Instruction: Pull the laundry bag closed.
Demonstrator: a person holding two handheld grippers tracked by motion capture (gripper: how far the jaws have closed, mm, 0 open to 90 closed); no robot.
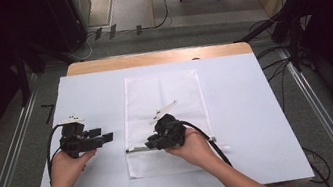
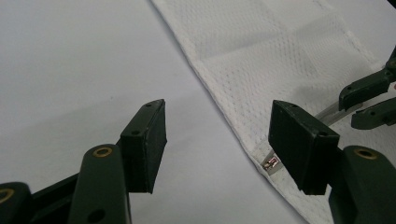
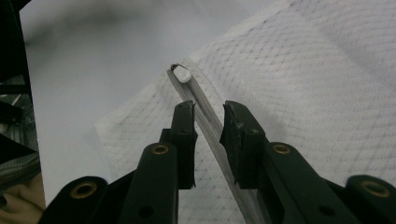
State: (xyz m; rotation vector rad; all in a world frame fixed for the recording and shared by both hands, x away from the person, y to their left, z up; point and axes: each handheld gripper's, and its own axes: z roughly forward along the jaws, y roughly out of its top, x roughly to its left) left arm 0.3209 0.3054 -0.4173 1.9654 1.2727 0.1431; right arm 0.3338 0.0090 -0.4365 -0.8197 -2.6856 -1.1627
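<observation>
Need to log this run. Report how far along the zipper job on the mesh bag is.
Done: the mesh bag lies flat on the table. In hand: the right gripper straddles the zipper track, jaws apart, short of the white pull. Left: grasp the pull and slide it; the left gripper waits open beside the bag.

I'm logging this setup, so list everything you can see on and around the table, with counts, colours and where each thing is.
Mesh bag: one, white, flat in the middle of the table.
Zipper: one, grey with a white pull, across the bag's near part.
Table cover: one, white, over the table top.
Table: one, light wood, far edge bare.
Floor cables: several, black, right of the table.
Left gripper: one, black, left of the bag, open above the cover.
Right gripper: one, black, over the bag, open, straddling the zipper.
Hands: two, one on each gripper.
</observation>
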